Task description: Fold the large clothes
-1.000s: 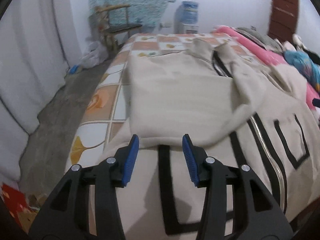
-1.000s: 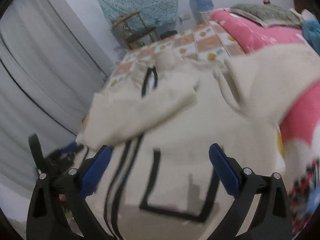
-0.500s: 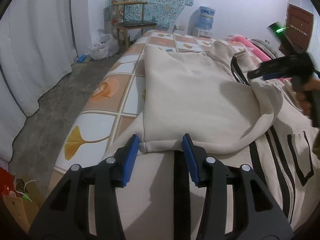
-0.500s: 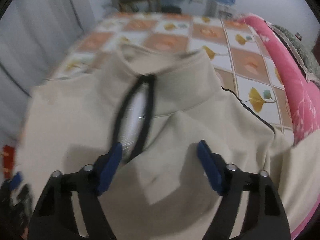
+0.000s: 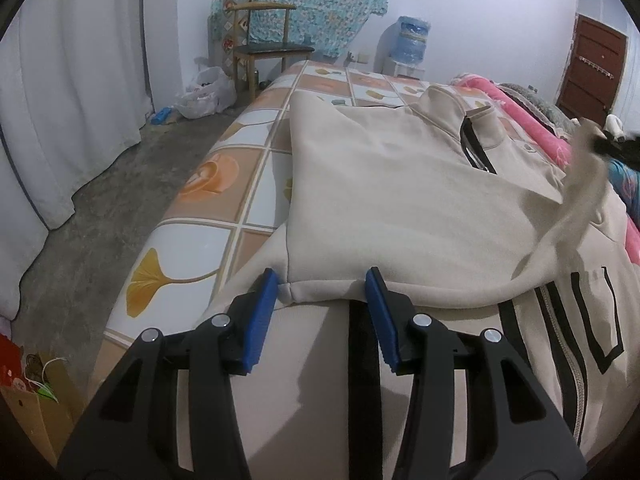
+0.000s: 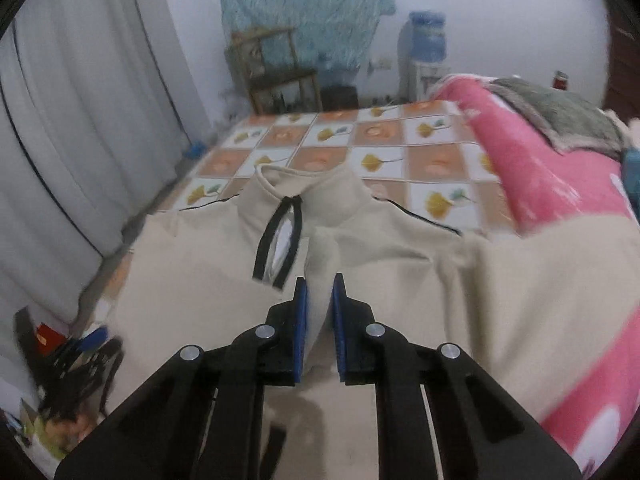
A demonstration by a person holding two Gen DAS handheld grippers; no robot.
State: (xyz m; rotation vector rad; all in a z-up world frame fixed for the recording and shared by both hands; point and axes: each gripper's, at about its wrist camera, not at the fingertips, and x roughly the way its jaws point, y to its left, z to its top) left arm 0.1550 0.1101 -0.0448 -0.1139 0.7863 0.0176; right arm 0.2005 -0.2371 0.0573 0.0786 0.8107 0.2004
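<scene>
A large beige jacket [image 5: 400, 200] with black stripes and a zip collar lies spread on the bed. Its left side is folded over the middle. My left gripper [image 5: 322, 286] is open, its blue pads on either side of the folded hem near the bed's front edge. My right gripper [image 6: 320, 288] is shut on a beige sleeve [image 6: 320, 248] and holds it up over the jacket [image 6: 400, 264], just below the collar [image 6: 304, 188]. In the left wrist view the lifted sleeve [image 5: 576, 208] shows blurred at the right.
The bed has an orange and white tiled sheet [image 5: 224, 184]. A pink blanket [image 6: 540, 160] and other clothes lie along the right. A wooden chair [image 5: 264, 40], a water dispenser [image 5: 412, 44] and white curtains [image 5: 60, 100] stand around. A paper bag [image 5: 28, 392] sits on the floor.
My right gripper has closed on the sleeve and lifted it toward the collar. My left gripper has stayed open at the folded hem.
</scene>
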